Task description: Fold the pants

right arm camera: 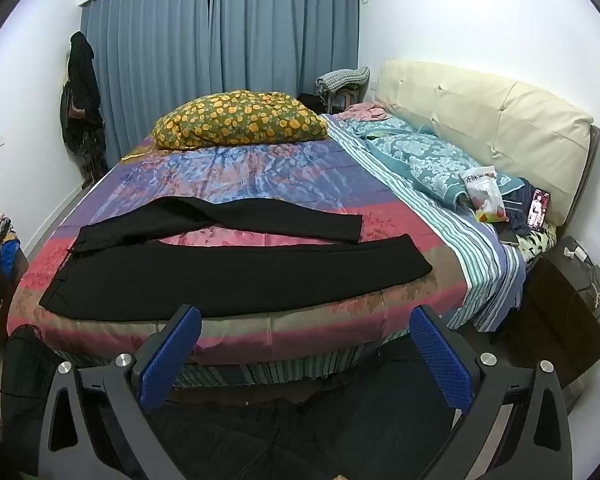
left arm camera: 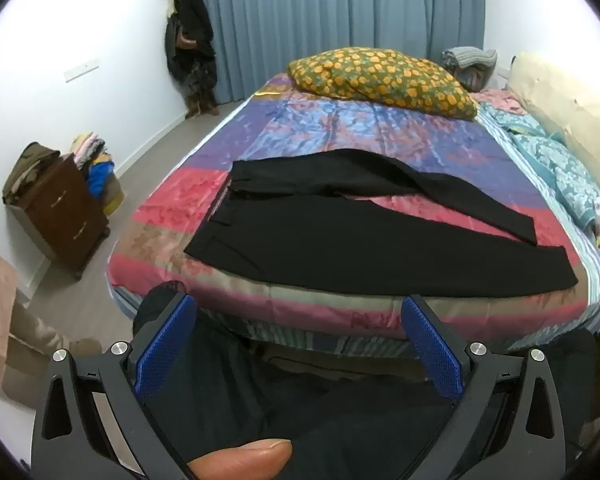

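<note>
Black pants [left arm camera: 364, 236] are seen spread flat, legs parted, across the near part of a bed [left arm camera: 260, 304] with a striped quilt. The left tool [left arm camera: 296, 320] and right tool [right arm camera: 306, 330] are held wide open and empty, short of the bed's edge.

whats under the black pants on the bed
The black pants lie spread flat on a multicoloured bedspread, pink and tan bands showing around them. Whatever is beneath the fabric itself is covered; no bulge suggests anything hidden.

Black pants [right arm camera: 236, 268] lie spread on the bed [right arm camera: 260, 328], beyond the empty, wide-apart right tongs [right arm camera: 306, 314].
</note>
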